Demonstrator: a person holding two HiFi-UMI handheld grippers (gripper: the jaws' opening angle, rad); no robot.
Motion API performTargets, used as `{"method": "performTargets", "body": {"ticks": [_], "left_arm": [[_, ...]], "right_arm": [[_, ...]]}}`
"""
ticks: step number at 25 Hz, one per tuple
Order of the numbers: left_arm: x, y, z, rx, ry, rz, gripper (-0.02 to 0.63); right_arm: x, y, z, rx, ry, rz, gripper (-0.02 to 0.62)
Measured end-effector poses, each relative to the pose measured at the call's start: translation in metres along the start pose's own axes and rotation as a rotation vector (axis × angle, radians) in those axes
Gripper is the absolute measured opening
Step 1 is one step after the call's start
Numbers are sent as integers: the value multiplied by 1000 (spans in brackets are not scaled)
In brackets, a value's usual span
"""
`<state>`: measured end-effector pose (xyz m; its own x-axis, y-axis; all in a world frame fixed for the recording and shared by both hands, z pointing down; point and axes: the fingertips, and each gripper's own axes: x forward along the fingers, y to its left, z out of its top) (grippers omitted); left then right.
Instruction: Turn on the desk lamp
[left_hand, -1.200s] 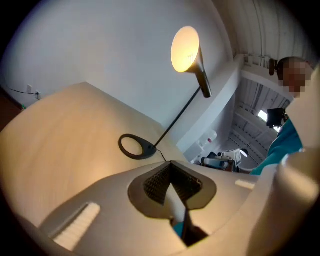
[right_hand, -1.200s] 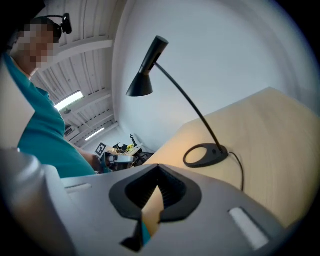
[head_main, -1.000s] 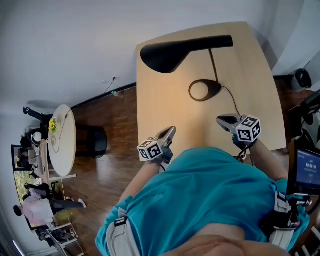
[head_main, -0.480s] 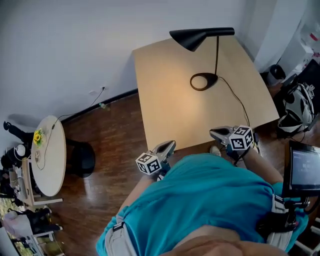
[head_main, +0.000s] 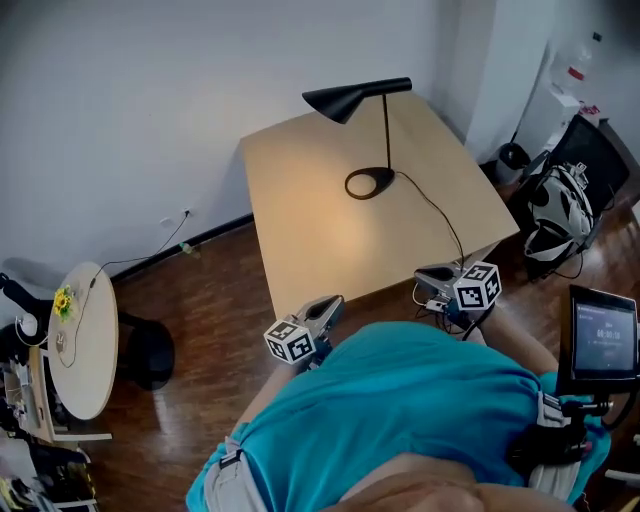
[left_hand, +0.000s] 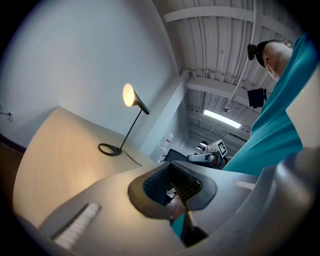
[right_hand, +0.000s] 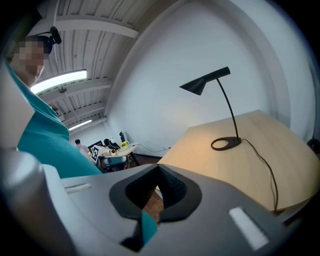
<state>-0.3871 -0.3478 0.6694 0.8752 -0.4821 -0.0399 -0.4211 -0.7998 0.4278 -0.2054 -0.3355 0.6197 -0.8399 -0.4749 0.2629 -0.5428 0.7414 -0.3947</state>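
Note:
The black desk lamp (head_main: 385, 120) stands at the far side of the light wood table (head_main: 300, 230). Its cone shade (head_main: 342, 101) points left and its ring base (head_main: 369, 183) rests on the tabletop. The inside of the shade (left_hand: 129, 94) glows, and a warm patch of light lies on the wood. A black cord (head_main: 435, 222) runs from the base to the table's near right edge. My left gripper (head_main: 327, 308) and right gripper (head_main: 430, 274) hang shut and empty by the table's near edge, close to my body and far from the lamp (right_hand: 220, 107).
A white wall runs behind the table. On the wooden floor to the left stand a round white side table (head_main: 80, 345) with a yellow flower (head_main: 63, 300) and a dark round stool (head_main: 150, 352). Bags and gear (head_main: 555, 215) and a small screen (head_main: 603, 338) crowd the right side.
I have backed away from the table. Both grippers, which hung over the tabletop near the lamp base, now sit at its near edge, and the lamp looks smaller and farther off.

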Motion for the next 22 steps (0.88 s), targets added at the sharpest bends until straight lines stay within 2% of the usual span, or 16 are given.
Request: {"method": "performTargets", "body": {"ticks": [4, 9, 14, 17, 20, 22], "left_arm": [[34, -48, -13, -3, -2, 4, 3], [62, -130, -59, -26, 2, 27, 3], [137, -215, -105, -20, 58, 54, 3], [134, -238, -116, 4, 51, 102, 3], [118, -246, -118, 8, 21, 168, 3], [106, -256, -125, -5, 9, 186, 3]], "right_arm": [[-60, -4, -3, -21, -1, 14, 3], [-140, 9, -38, -42, -27, 45, 3], [-231, -22, -78, -68, 23, 104, 3], [-245, -24, -101, -40, 25, 152, 3], [-249, -13, -102, -49, 15, 199, 3], [-252, 4, -103, -64, 12, 225, 3]]}}
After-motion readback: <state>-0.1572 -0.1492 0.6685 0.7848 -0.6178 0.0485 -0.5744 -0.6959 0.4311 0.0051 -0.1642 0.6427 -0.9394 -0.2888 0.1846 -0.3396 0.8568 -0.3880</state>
